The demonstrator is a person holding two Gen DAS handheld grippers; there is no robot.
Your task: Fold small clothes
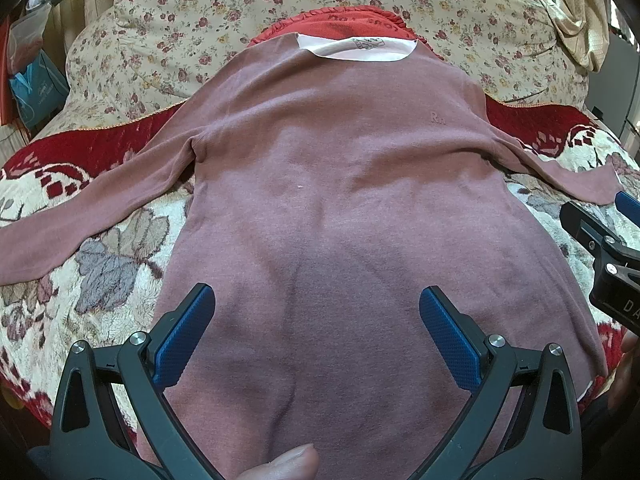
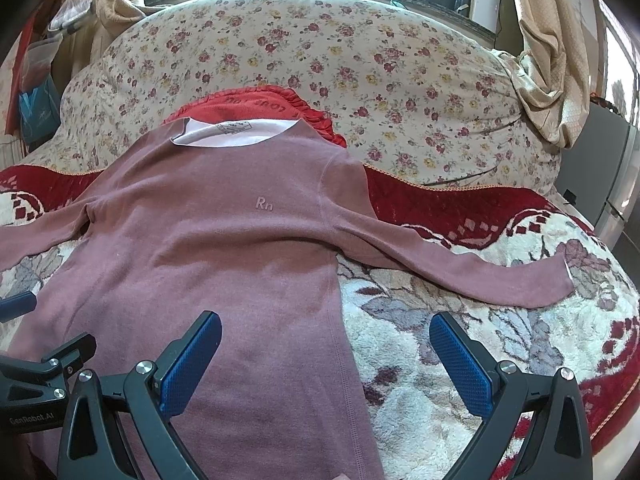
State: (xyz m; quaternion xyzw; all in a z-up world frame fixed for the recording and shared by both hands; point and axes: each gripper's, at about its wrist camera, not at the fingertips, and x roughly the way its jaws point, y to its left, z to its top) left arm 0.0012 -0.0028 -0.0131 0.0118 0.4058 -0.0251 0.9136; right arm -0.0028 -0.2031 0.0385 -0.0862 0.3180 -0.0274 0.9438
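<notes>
Mauve long-sleeved shirt (image 1: 340, 184) lies flat on the red-and-cream blanket (image 2: 460, 340), sleeves spread, collar against a red garment (image 2: 256, 104). I note my left tool (image 1: 316, 332) spread wide over its body, empty; my right tool (image 2: 326, 356) likewise, straddling its side seam.

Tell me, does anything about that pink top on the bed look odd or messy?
Nothing looks damaged. The mauve top lies flat with both sleeves spread; only soft wrinkles run down its lower middle. A red garment peeks out beneath its collar.
</notes>
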